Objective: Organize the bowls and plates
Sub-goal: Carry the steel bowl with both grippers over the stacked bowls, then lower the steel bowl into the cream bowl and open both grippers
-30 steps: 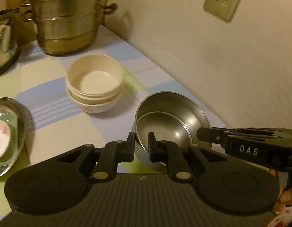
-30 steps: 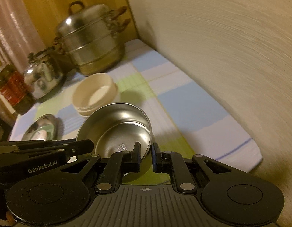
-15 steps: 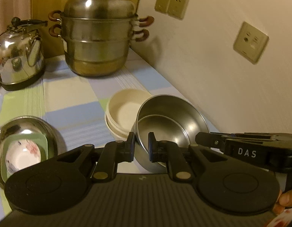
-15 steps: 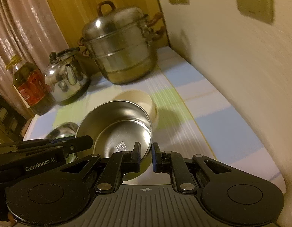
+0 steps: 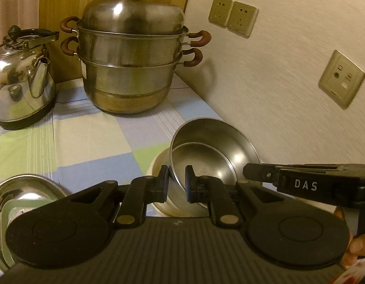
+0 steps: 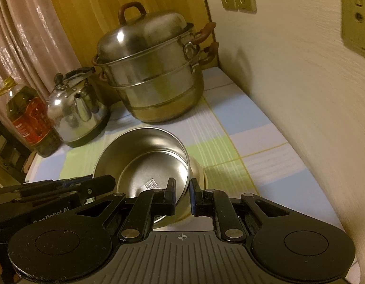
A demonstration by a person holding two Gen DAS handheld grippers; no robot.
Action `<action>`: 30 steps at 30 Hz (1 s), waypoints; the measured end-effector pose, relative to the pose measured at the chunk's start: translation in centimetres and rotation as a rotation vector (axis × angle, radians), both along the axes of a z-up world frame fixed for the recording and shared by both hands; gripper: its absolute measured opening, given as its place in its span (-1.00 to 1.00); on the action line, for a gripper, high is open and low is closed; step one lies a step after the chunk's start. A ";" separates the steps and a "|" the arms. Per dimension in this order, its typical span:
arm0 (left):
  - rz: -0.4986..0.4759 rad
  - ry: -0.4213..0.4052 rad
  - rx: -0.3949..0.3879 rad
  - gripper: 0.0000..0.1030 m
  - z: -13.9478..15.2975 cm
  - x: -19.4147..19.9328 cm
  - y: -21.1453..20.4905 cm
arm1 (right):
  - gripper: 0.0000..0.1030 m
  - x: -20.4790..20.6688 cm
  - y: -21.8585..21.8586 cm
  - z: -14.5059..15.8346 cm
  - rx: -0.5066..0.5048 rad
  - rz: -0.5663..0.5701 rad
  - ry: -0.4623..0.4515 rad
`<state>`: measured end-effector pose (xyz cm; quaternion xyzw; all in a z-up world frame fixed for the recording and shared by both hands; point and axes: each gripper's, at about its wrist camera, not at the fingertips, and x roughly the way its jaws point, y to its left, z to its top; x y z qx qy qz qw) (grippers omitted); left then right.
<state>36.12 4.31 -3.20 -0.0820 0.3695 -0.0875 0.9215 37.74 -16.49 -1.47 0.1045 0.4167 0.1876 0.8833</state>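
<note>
Steel bowls [image 5: 213, 156], one nested in the other, pinched by the rim from both sides: left gripper [image 5: 176, 179] at nine o'clock, right gripper [image 6: 182, 189] at three, both nearly closed on thin metal. Carried tilted just above cream bowls [image 5: 158, 165], steamer pot [image 5: 132, 59] at twelve. Risk: slick rim slipping from either pinch, or uneven lowering jamming steel against cream rim and toppling the stack.
</note>
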 end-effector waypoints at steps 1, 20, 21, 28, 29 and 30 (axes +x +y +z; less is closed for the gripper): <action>-0.002 0.003 -0.002 -0.76 -0.1 0.4 0.1 | -0.76 0.5 0.1 -0.1 -0.004 -0.001 0.003; -0.024 0.100 -0.021 -0.75 -3.9 3.3 0.8 | -0.76 3.4 1.4 -3.5 -0.041 -0.023 0.094; -0.025 0.105 -0.022 -0.75 -4.0 3.3 0.8 | -0.76 3.5 1.4 -3.7 -0.043 -0.025 0.098; -0.025 0.111 -0.023 -0.75 -4.4 3.5 0.9 | -0.76 3.6 1.2 -4.3 -0.036 -0.034 0.109; -0.022 0.113 -0.026 -0.75 -4.4 3.5 0.9 | -0.76 3.7 1.2 -4.3 -0.032 -0.037 0.117; -0.017 0.113 -0.027 -0.75 -4.3 3.4 0.9 | -0.76 3.6 1.0 -4.3 -0.027 -0.045 0.120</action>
